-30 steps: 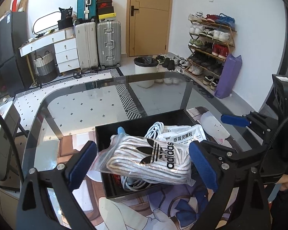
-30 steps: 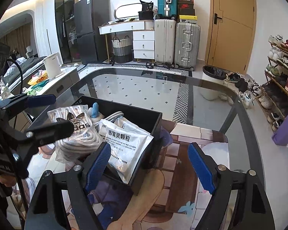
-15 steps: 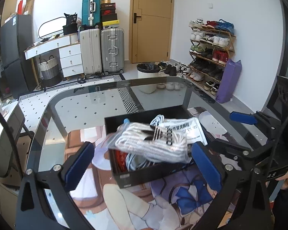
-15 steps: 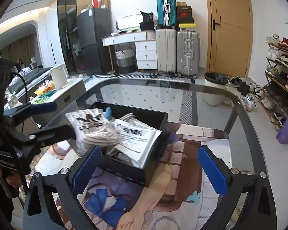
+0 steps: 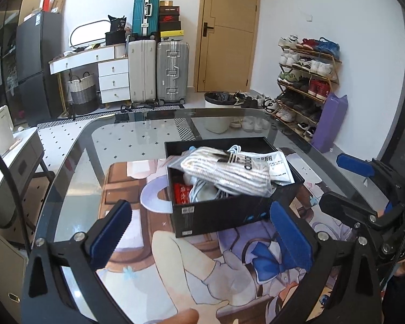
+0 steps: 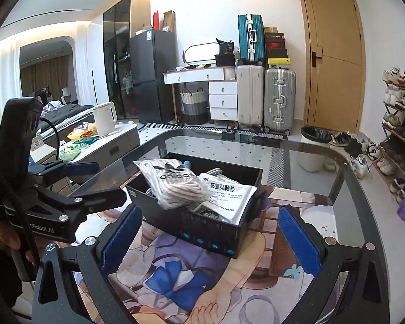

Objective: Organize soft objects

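Note:
A black box (image 5: 229, 213) (image 6: 202, 232) stands on a printed mat (image 5: 191, 264) on the glass table. In it lie a clear adidas bag of white laces (image 5: 226, 172) (image 6: 175, 183), a white medicine pouch (image 5: 275, 164) (image 6: 229, 197), white cables and a red packet (image 5: 181, 193). My left gripper (image 5: 199, 229) is open and empty, held back from the box's near side. My right gripper (image 6: 208, 235) is open and empty, also short of the box. Each gripper shows in the other's view.
The glass table's (image 5: 121, 140) curved edge runs behind the box. A side cabinet with a white kettle (image 6: 104, 118) stands to the left. Suitcases (image 5: 159, 70), a door, a bin (image 5: 218, 108) and a shoe rack (image 5: 307, 81) line the far walls.
Both grippers have drawn back and up from the box, which now looks smaller and farther away. The adidas bag stays lying in the box. Both stay open.

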